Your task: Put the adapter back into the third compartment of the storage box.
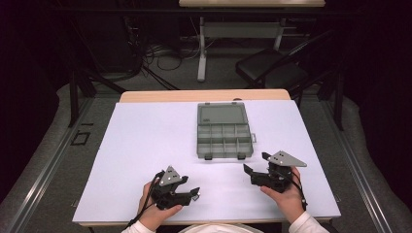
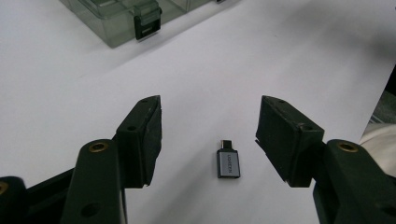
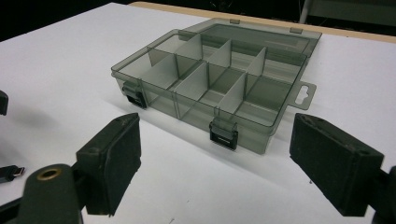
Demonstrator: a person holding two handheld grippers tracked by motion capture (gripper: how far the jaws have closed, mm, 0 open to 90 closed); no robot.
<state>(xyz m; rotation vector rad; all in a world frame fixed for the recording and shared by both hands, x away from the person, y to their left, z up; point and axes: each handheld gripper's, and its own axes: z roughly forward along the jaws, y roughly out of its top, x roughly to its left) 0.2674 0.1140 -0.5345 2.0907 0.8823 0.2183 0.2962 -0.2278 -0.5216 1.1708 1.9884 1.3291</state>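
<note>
A small grey USB adapter (image 2: 228,163) lies flat on the white table sheet (image 1: 145,145), between the jaws of my left gripper (image 2: 210,135). Those jaws stand apart on either side of it and neither pad touches it. In the high view the left gripper (image 1: 191,187) is near the table's front edge, with the adapter (image 1: 195,196) at its tip. My right gripper (image 1: 255,162) is held open and empty at the front right, facing a smoky clear compartment box (image 3: 187,109). The box lies with its lid folded back, and its compartments look empty.
The compartment box (image 1: 224,154) sits at the table's middle, just beyond both grippers, with two black latches on its near wall. Its corner (image 2: 112,18) shows at the top of the left gripper view. A folding chair (image 1: 272,68) and desk legs stand behind the table.
</note>
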